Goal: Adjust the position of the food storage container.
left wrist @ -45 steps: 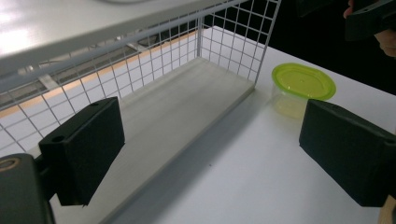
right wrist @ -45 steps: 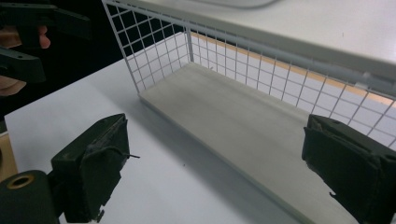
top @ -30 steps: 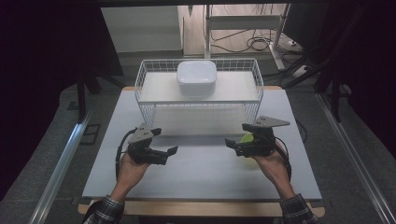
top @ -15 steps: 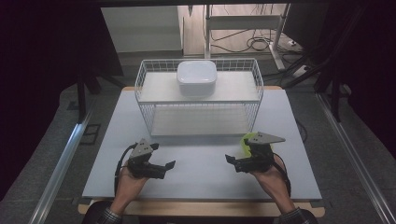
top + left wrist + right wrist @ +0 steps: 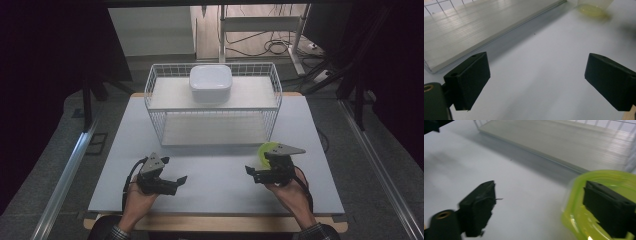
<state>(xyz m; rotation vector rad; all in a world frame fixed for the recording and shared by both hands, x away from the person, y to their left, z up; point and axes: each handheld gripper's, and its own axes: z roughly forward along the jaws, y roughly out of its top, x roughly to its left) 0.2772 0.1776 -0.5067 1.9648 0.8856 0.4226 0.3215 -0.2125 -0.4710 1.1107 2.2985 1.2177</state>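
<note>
I hold both grippers low; left gripper (image 5: 176, 181) jaws apart, empty; right gripper (image 5: 251, 172) jaws, just narrowing, apart beside the green lid (image 5: 599, 205) to approach it.

Pretty dim room overall, the sides just drop off into black. The pale grey tabletop (image 5: 215, 175) catches most of the light and has a wooden edge showing along the near side. Floor (image 5: 50, 165) is grey carpet, with metal rails (image 5: 65, 175) running along both sides of the table. Farther back there's a metal-framed stand (image 5: 260, 25) and loose cables (image 5: 280, 47) lying on a lighter floor.
</note>
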